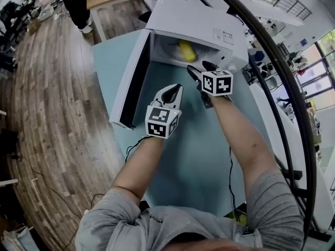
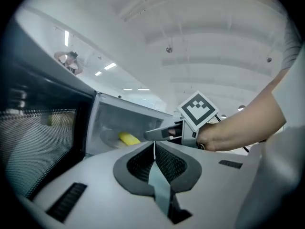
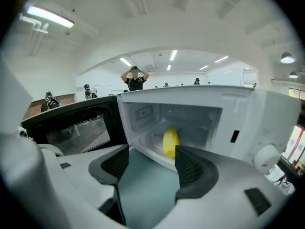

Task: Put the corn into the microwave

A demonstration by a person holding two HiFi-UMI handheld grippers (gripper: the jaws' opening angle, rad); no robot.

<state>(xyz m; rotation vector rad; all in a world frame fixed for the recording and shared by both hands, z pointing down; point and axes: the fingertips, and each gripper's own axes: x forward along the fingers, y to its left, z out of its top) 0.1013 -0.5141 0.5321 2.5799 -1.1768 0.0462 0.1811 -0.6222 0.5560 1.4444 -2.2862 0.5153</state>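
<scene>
Head view: corn (image 1: 186, 50) lying inside microwave (image 1: 199, 22) at far edge of table (image 1: 193, 156); door (image 1: 131, 80) swung open leftward. Left gripper (image 1: 175, 89) and right gripper (image 1: 200, 68) just before the opening.
Left gripper view: jaws pressed together, nothing between.
Right gripper view: jaws wide, empty, with the corn beyond them on the turntable.
Risk: swinging the door could clip the right gripper, which sits near the cavity.

A grey short-sleeved T-shirt (image 1: 272, 203) is worn. The left gripper (image 1: 174, 89) and right gripper (image 1: 203, 68) are cased in pale grey, lined with dark ribbed pads (image 3: 190, 168), and each is topped by a white cube (image 1: 217, 82) printed with black square markers. Thin black cables (image 1: 230, 174) are attached.
</scene>
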